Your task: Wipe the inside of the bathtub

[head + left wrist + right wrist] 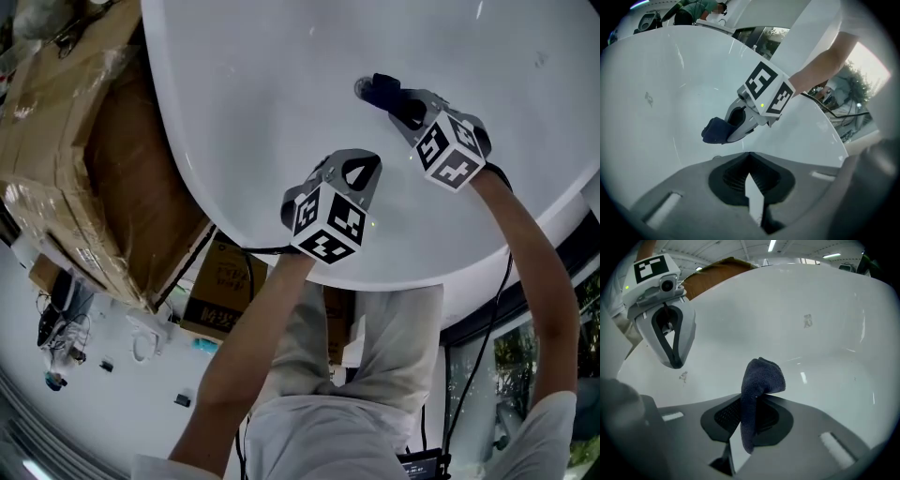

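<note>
The right tool (740, 437) was clamped on a dark blue cloth (760, 380). The fabric stood up out of the closed jaws and its free end folded over just ahead of them. In the head view that bunched end was down inside the white bathtub (272, 94), at or just off the sloping inner wall. No view settled whether it was actually pressing on the surface.

The left tool (752, 199) had its jaws drawn together on nothing. It hung near the tub's near rim (403, 277), beside the right one and apart from the cloth.

The tub's inside looked smooth and glossy. A small greyish mark (807, 320) showed on the far wall and another mark (683, 377) lay close below the left tool. Wrapped cardboard boxes (75, 141) stood outside the tub on the person's left.

By the look of it, the wiping itself was the step in hand, with the cloth gripped and brought to the wall. How much of the surface was done could not be read from the shine.

The next move probably called for pressing the folded end flat against the curve. It would then be swept in overlapping strokes toward the marks, with the grip firm so the cloth did not drag out of the jaws. The empty left tool only needed to stay out of the way.
</note>
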Available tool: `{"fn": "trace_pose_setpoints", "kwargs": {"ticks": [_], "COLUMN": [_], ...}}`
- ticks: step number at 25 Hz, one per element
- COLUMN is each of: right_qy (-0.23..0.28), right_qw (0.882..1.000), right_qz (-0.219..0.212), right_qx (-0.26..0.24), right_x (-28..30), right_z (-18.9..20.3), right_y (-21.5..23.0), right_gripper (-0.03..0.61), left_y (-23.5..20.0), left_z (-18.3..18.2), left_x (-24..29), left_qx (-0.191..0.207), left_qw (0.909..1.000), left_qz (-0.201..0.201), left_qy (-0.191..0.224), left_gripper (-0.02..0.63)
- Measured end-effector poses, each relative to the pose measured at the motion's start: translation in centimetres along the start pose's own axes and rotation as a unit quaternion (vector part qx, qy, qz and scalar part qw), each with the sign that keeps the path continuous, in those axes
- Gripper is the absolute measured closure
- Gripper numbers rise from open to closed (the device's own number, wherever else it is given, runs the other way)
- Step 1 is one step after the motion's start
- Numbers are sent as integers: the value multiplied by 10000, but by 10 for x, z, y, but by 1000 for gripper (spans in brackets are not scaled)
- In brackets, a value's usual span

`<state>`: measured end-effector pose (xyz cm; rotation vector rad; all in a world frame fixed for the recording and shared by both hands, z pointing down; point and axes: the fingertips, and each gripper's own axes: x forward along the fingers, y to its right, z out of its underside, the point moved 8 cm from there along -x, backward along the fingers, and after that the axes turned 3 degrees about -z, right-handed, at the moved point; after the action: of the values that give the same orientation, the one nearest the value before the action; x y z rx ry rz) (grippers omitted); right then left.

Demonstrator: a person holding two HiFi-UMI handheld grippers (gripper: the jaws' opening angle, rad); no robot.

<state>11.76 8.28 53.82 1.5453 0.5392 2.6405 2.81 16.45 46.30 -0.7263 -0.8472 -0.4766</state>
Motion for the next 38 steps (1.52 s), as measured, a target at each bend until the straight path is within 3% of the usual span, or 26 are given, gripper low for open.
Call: {"fn": "trace_pose_setpoints", "kwargs": {"ticks": [11, 21, 38], "right_qy": [-446, -1077, -1601], "right_qw": [9981, 9877, 9795], "right_qz": [-296, -824, -1128], "right_qx": [-314, -780, -475], "right_x": [62, 108, 164], "right_z": [31, 69, 105], "right_y": [14, 14, -8], "right_gripper": [528, 528, 528], "left_y": [-34, -39, -36], "left_z": [25, 46, 67], "left_x": [47, 73, 89], "left_qx": [-156, -181, -180], "left_qw": [9997, 9992, 9988], "left_qz": [-27, 102, 168], "left_qy": [-175, -347, -420], "left_gripper": [618, 618, 618]}}
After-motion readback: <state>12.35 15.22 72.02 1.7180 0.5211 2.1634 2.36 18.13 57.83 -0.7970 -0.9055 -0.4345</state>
